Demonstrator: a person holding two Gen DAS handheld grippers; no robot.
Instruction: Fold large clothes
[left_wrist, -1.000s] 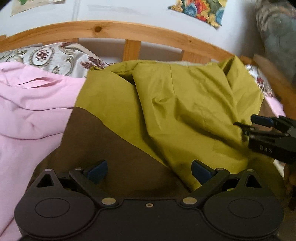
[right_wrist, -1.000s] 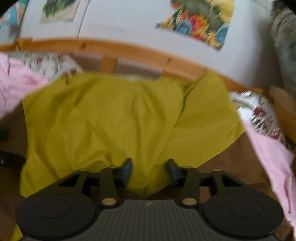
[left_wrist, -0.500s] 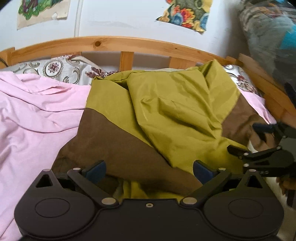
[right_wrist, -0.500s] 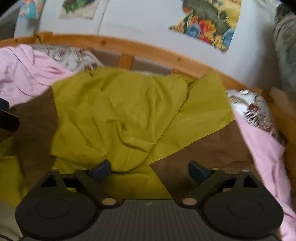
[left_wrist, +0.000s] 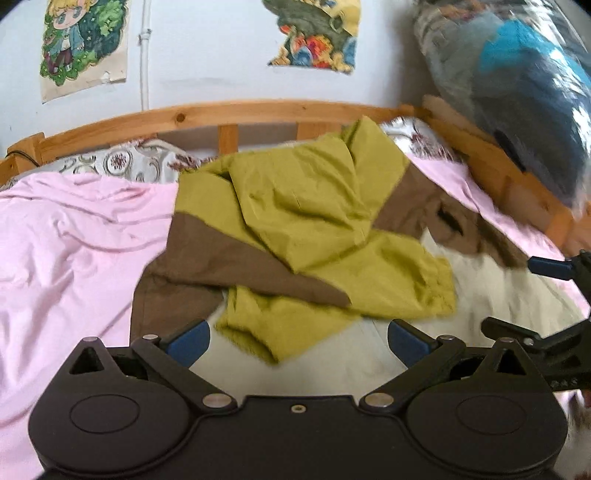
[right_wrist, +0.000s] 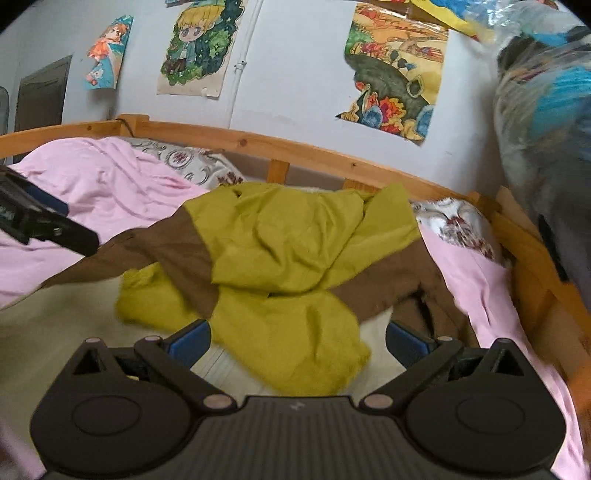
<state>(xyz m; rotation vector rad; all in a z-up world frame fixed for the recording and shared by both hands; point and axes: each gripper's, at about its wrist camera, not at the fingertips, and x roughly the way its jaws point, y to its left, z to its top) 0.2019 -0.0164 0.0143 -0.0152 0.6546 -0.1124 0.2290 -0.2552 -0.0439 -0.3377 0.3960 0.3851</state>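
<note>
An olive-green and brown garment (left_wrist: 303, 236) lies crumpled in a heap on the bed, also shown in the right wrist view (right_wrist: 280, 258). My left gripper (left_wrist: 297, 338) is open and empty, just short of the garment's near edge. My right gripper (right_wrist: 297, 338) is open and empty, with a green fold of the garment lying between and beyond its fingers. The right gripper also shows at the right edge of the left wrist view (left_wrist: 546, 295), jaws apart. The left gripper shows at the left edge of the right wrist view (right_wrist: 40, 218).
A pink sheet (left_wrist: 74, 236) covers the bed's left side and a cream sheet (left_wrist: 498, 295) lies near the front. A wooden bed rail (left_wrist: 258, 110) runs along the back and right. Patterned pillows (left_wrist: 125, 162) sit by the rail. A plastic-wrapped bundle (left_wrist: 517, 92) is at right.
Both grippers have pulled back from the garment and up. The right gripper, nearly shut over the green cloth a second ago, has opened. The garment has dropped into a heap.
</note>
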